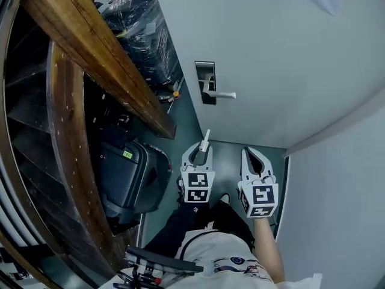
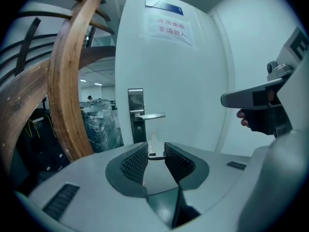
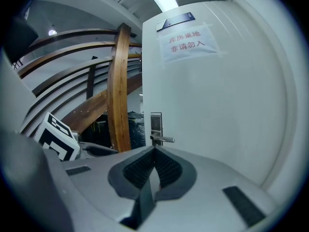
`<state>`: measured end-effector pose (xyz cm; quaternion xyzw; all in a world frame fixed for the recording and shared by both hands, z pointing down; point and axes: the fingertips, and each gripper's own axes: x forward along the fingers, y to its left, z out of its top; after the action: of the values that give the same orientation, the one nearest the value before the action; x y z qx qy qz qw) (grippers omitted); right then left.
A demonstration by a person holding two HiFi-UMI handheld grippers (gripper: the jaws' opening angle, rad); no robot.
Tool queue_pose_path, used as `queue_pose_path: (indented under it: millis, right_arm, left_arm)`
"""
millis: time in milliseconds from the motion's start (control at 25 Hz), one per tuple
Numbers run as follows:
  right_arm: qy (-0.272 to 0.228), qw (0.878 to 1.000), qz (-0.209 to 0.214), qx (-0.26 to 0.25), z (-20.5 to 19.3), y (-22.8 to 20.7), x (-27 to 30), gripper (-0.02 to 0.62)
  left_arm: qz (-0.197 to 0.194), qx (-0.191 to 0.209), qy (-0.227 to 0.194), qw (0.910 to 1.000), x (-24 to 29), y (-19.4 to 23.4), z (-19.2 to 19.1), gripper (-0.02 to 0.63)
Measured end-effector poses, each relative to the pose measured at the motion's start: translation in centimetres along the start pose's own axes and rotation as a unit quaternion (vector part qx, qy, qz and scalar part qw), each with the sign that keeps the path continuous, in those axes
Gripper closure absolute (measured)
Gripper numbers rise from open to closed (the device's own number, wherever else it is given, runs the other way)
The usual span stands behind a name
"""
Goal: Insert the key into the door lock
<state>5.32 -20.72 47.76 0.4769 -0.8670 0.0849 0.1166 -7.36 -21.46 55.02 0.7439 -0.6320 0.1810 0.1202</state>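
A silver key [image 2: 153, 144] stands upright between the pads of my left gripper [image 2: 156, 154], which is shut on its head. In the head view the key [image 1: 205, 141] pokes out of the left gripper [image 1: 200, 153] toward the white door [image 1: 271, 59]. The door lock plate [image 1: 205, 82] with its lever handle [image 1: 220, 94] is ahead, some way off. The lock plate [image 2: 136, 114] sits straight beyond the key in the left gripper view. My right gripper [image 1: 255, 161] is beside the left one, shut and empty, with the lock plate [image 3: 156, 127] ahead of it.
A curved wooden stair rail [image 1: 90, 47] runs along the left. A dark suitcase [image 1: 123, 173] stands under it, and plastic-wrapped goods [image 1: 141, 35] lie beyond. A paper notice [image 2: 170, 27] hangs on the door. A white wall [image 1: 343, 197] closes the right side.
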Motion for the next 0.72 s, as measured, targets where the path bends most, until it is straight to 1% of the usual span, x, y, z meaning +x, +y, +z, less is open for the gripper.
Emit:
queue_pose_path:
  millis: [120, 320, 560, 720]
  right_arm:
    - [-0.003, 1.0, -0.005, -0.009, -0.5, 0.4, 1.4, 0.589]
    - [-0.01, 1.0, -0.025, -0.015, -2.3, 0.1, 3.3, 0.589]
    - [-0.017, 0.999, -0.044, -0.02, -4.9, -0.9, 5.6, 0.59]
    - [-0.023, 0.998, -0.051, -0.022, -5.8, -1.6, 6.9, 0.59]
  left_arm:
    - [-0.008, -0.004, 0.001, 1.0, 2.3, 0.8, -0.9, 0.489]
    - [-0.017, -0.001, -0.017, 0.9997, 6.7, 2.1, -1.3, 0.489]
    - [-0.014, -0.002, -0.04, 0.9991, 11.3, 3.9, -1.8, 0.489]
    - [-0.009, -0.002, -0.045, 0.9989, 13.8, 4.9, -1.9, 0.489]
